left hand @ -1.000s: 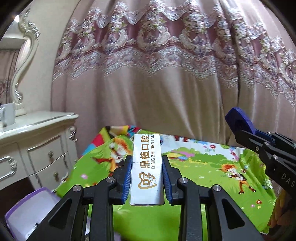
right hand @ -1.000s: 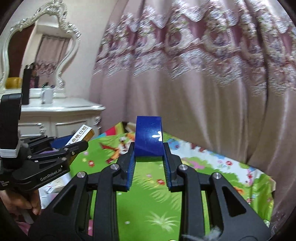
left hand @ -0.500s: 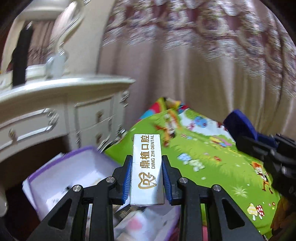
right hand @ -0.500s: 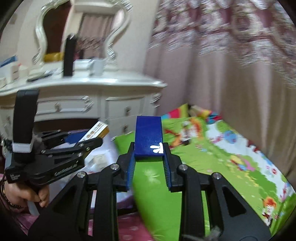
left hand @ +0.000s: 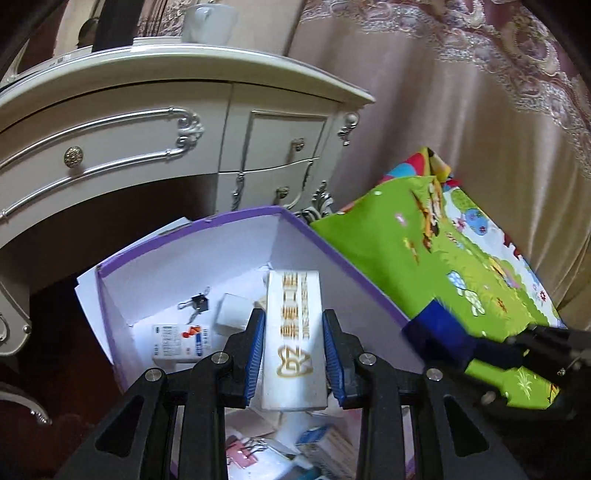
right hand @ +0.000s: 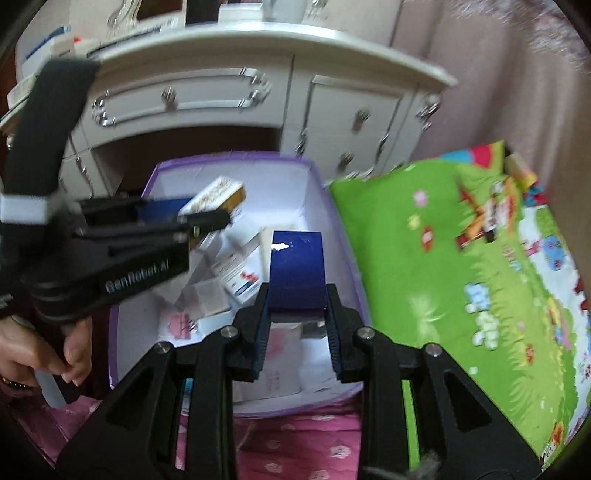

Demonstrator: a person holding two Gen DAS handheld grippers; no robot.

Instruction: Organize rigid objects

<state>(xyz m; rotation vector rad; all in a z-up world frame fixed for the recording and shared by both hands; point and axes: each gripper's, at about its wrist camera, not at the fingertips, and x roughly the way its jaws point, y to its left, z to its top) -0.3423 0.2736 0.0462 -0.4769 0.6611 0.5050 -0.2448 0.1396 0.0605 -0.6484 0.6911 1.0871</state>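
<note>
My left gripper (left hand: 293, 354) is shut on a white dental box with gold print (left hand: 293, 339) and holds it above the open purple-rimmed white box (left hand: 221, 236). That dental box also shows in the right wrist view (right hand: 216, 197), held by the left gripper (right hand: 207, 221). My right gripper (right hand: 295, 325) is shut on a dark blue box (right hand: 295, 273), held over the right side of the purple-rimmed box (right hand: 332, 236). The blue box also shows in the left wrist view (left hand: 439, 336). Inside lie small medicine boxes (left hand: 181, 341) and binder clips (left hand: 195, 301).
A white dresser with silver handles (left hand: 147, 122) stands behind the box, a white cup (left hand: 208, 20) on top. A green cartoon mat (left hand: 461, 266) lies to the right, a pink patterned fabric (right hand: 295, 443) in front. Curtains (left hand: 461, 92) hang behind.
Both grippers have swung left and tilted down, from over the green mat to above the purple-rimmed box. Each still holds its box.
</note>
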